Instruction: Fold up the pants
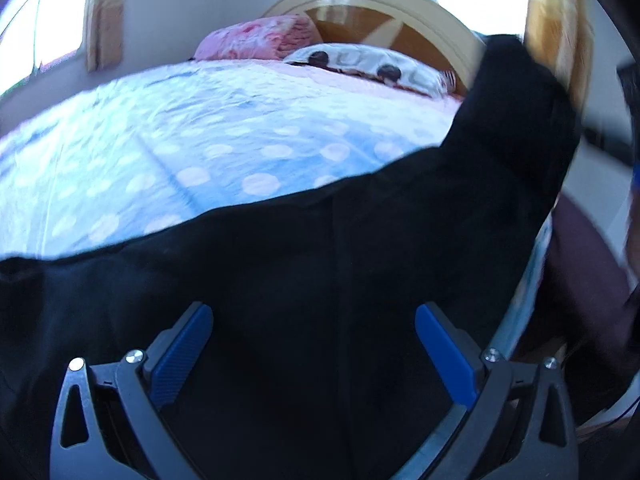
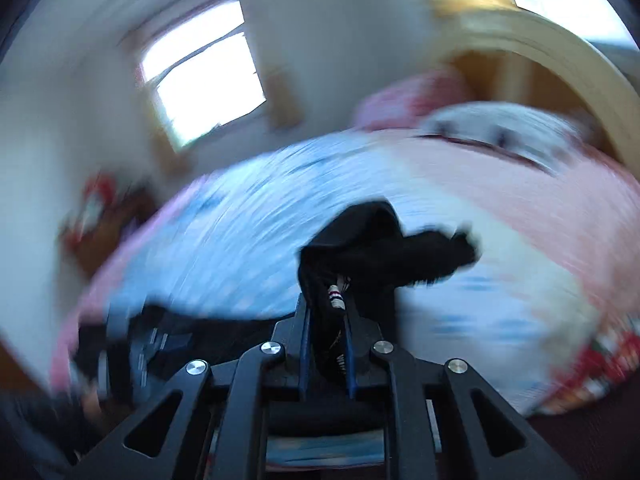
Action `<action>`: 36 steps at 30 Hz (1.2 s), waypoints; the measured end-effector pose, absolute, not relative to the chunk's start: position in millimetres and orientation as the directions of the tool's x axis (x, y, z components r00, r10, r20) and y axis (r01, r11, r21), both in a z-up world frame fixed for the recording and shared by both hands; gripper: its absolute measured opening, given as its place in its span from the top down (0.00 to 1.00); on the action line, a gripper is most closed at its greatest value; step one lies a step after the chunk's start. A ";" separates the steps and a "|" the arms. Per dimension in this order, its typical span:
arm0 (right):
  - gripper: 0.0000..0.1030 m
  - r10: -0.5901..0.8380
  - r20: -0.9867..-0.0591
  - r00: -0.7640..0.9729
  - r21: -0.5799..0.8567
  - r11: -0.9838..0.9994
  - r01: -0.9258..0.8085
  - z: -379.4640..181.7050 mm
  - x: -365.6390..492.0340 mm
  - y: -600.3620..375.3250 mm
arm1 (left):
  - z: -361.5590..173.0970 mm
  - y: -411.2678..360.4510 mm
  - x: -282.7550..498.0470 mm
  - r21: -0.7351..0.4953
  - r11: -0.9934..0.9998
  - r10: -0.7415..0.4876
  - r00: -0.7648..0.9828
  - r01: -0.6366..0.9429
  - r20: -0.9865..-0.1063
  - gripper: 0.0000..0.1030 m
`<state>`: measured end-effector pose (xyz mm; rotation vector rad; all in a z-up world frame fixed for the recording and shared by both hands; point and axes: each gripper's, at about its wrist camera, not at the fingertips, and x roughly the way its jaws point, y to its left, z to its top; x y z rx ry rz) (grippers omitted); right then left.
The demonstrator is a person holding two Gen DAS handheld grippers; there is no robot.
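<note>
Both tongs are at the cloth, though only one has hold of it: the right gripper (image 2: pixel 326 320) has its blue-padded jaws drawn narrow on a bunched end of the black fabric pants (image 1: pixel 312 264), with a white drawstring with red-and-dark bands (image 2: pixel 335 294) poking out between them (which suggests this is the waistband end, though the right wrist view is badly smeared by motion). The left gripper (image 1: pixel 314 344) stands wide, its blue pads (image 1: pixel 444 356) well apart and hovering over the dark cloth without pinching anything. Beyond the left tongs the pants lie spread on the light blue bedspread with pale polka dots (image 1: pixel 208 136), near the bed's near edge; their long axis seems to run across the left wrist view, with the right-hand end lifted off the bed and rising toward the rounded wooden headboard (image 1: pixel 384 4). Farther off sit a pink floral pillow (image 1: pixel 260 38) and a white patterned pillow (image 1: pixel 360 66). My judgement is that a fold is under way, the right tongs carrying one end up and over toward the other. What comes next likely calls for the open left tongs to pin or grasp the resting cloth so it does not drag, while the lifted end is laid down squarely along the same axis.
</note>
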<state>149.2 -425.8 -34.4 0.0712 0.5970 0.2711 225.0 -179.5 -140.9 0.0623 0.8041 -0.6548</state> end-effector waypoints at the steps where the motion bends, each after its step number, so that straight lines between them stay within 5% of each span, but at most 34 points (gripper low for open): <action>1: 0.86 0.289 -0.586 0.757 0.107 0.954 -0.281 -49.6 155.8 -397.2 | -140.7 -174.5 226.1 -0.222 0.800 -0.537 0.500 0.557 -0.680 0.00; 6: 0.86 0.245 -0.763 0.598 0.015 0.932 -0.363 -126.8 180.4 -332.1 | -140.0 -162.9 227.7 -0.321 0.787 -0.582 0.462 0.527 -0.669 0.00; 9: 0.68 0.243 -0.777 0.581 -0.003 0.921 -0.390 -129.2 177.3 -333.5 | -139.1 -169.8 225.8 -0.345 0.771 -0.602 0.437 0.535 -0.668 0.00; 11: 0.59 0.287 -0.769 0.572 0.028 0.908 -0.417 -118.0 168.2 -344.0 | -139.1 -179.6 225.9 -0.347 0.759 -0.611 0.418 0.551 -0.673 0.00; 17: 0.58 0.242 -0.698 0.674 0.027 0.949 -0.313 -96.4 156.6 -395.3 | -135.3 -215.6 221.9 -0.292 0.732 -0.599 0.376 0.616 -0.707 0.00; 24: 0.58 0.262 -0.613 0.745 0.201 0.964 -0.174 -96.1 160.6 -445.6 | -133.4 -235.2 234.3 -0.305 0.758 -0.569 0.355 0.577 -0.742 0.01; 27: 0.58 0.245 -0.596 0.765 0.170 0.969 -0.178 -97.1 157.6 -443.1 | -131.1 -244.6 229.8 -0.268 0.738 -0.567 0.354 0.619 -0.744 0.18; 30: 0.58 0.257 -0.578 0.774 0.160 0.966 -0.202 -98.0 150.7 -437.3 | -131.7 -255.3 222.5 -0.173 0.723 -0.535 0.385 0.668 -0.752 0.48; 32: 0.58 0.256 -0.569 0.782 0.147 0.967 -0.209 -99.3 149.4 -435.1 | -130.9 -251.3 222.6 -0.141 0.732 -0.515 0.406 0.666 -0.755 0.84; 36: 0.58 0.255 -0.547 0.797 0.145 0.967 -0.210 -94.5 143.6 -433.5 | -121.5 -215.1 229.8 -0.215 0.735 -0.555 0.389 0.643 -0.735 0.89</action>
